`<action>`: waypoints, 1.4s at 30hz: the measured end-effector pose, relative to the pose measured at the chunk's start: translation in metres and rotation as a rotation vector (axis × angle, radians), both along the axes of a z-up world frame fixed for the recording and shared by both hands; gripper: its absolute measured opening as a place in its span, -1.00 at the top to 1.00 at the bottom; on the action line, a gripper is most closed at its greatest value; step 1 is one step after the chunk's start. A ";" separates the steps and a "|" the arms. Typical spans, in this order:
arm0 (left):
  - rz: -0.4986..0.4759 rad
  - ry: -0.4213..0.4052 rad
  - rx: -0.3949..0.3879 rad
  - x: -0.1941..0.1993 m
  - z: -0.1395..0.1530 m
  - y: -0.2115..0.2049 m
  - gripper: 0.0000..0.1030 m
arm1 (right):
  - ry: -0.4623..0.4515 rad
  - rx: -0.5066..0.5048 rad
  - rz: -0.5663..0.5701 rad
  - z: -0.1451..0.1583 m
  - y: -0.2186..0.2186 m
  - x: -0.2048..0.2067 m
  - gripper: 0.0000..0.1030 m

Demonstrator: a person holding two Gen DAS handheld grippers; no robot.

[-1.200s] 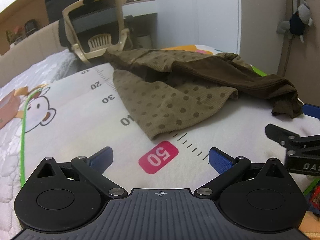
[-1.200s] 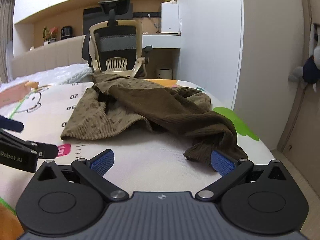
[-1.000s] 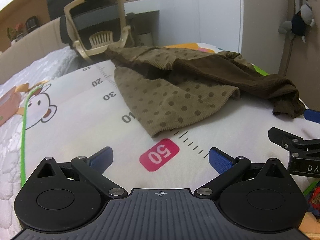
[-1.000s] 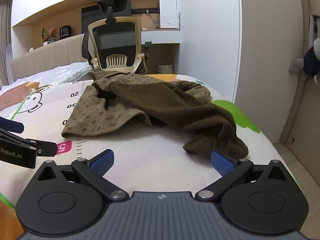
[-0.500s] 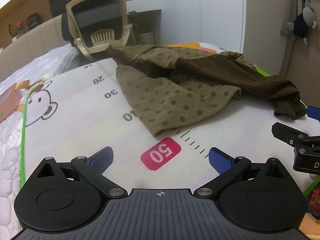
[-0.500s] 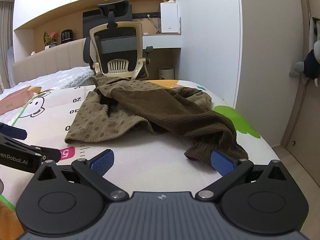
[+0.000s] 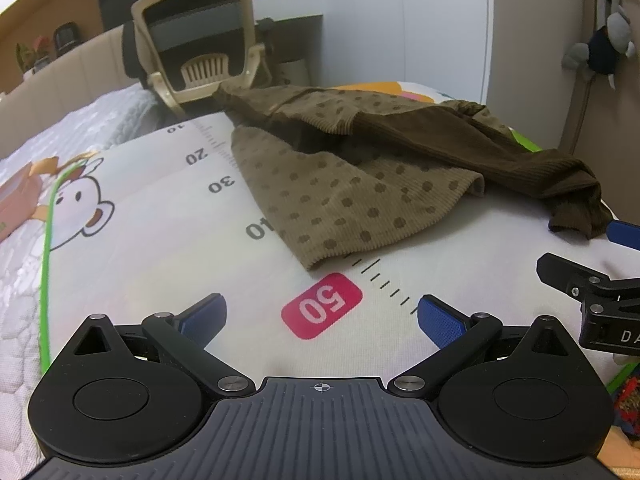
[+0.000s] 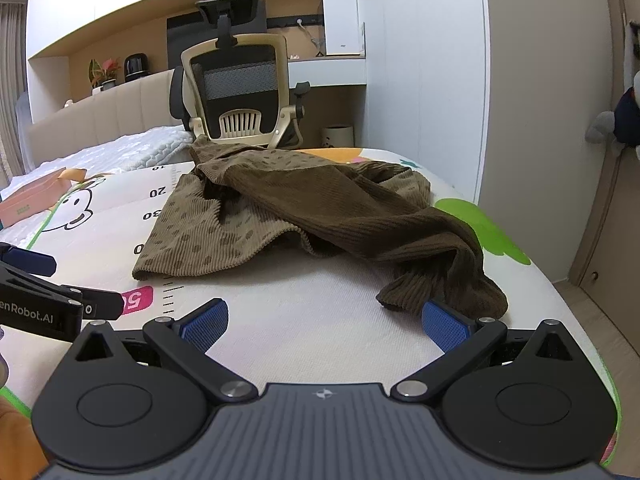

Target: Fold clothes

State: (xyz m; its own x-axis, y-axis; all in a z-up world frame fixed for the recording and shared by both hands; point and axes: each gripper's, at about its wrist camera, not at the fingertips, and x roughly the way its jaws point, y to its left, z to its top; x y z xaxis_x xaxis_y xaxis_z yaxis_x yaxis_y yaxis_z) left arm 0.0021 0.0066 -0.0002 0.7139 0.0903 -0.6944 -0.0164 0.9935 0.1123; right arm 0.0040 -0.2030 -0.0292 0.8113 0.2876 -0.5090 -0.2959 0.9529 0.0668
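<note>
- Bedroom setting: a white play mat (image 7: 160,216) printed with a ruler scale, a red "50" label (image 7: 322,306) and a cartoon animal covers the work surface; a beige office chair (image 8: 240,92) stands at its far edge, with a desk and wall shelves behind it, and a padded headboard over on the left
- On the mat lies the garment (image 7: 360,184), a crumpled brown ribbed knit; one part is lighter brown with darker dots, another is plain dark brown and trails in a twisted rope toward the mat's right edge; it is not yet spread flat
- Left gripper (image 7: 320,312) hovers over the "50" label, jaws wide apart and holding nothing; the dotted hem corner (image 7: 316,264) lies just beyond it
- Right gripper (image 8: 324,320) is likewise spread wide and empty; the bunched dark end (image 8: 444,292) of the knit lies just beside its right finger (image 8: 444,326), whether touching I cannot tell
- Handling, as a judgement: the knit looks soft, light and limp, so it should drape and stretch rather than hold shape; the ribbing ought to give the pads good purchase
- Sensible holds seem to be the dotted hem corner for the left and the dark twisted end for the right, so as to pull the piece open before any fold
- A stuffed toy (image 7: 604,46) hangs on the wall at the right
</note>
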 end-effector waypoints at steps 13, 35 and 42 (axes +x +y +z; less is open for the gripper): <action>0.003 0.015 -0.009 0.002 -0.002 0.002 -1.00 | 0.011 -0.003 0.008 -0.001 0.002 0.001 -1.00; 0.004 0.027 -0.013 0.002 -0.005 0.001 -1.00 | 0.024 -0.002 0.014 -0.004 0.003 0.002 -1.00; 0.007 0.029 -0.015 0.002 -0.006 0.002 -1.00 | 0.024 -0.005 0.016 -0.003 0.003 0.001 -1.00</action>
